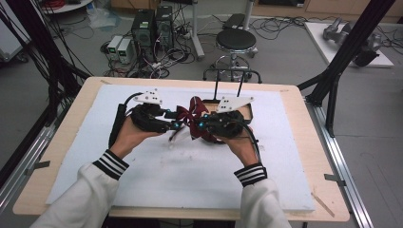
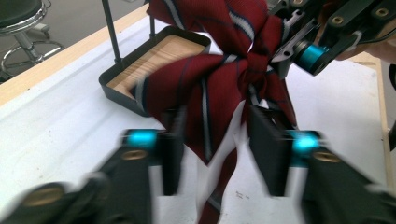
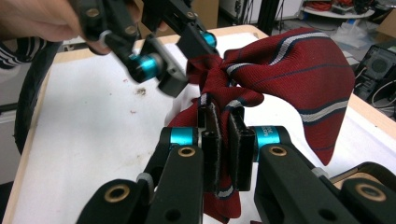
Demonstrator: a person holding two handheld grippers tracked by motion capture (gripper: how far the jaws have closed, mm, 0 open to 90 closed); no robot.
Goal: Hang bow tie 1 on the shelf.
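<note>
The striped tie looks light, limp and likely slippery; grip it at the knot. The right gripper is clamped on cloth below the knot. The left gripper is spread apart around the hanging tail, above the white mat.

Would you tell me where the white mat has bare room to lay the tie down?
Bare white mat between the sleeves and along its left edge. Crowded mid-table: both grippers meet at the red striped tie, the black tray just behind.

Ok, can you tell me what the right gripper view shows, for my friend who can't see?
The right gripper pinches a dark red striped fabric necktie between its two black jaws, above a white table cover. The left gripper reaches toward the necktie's knot, jaws open.
</note>
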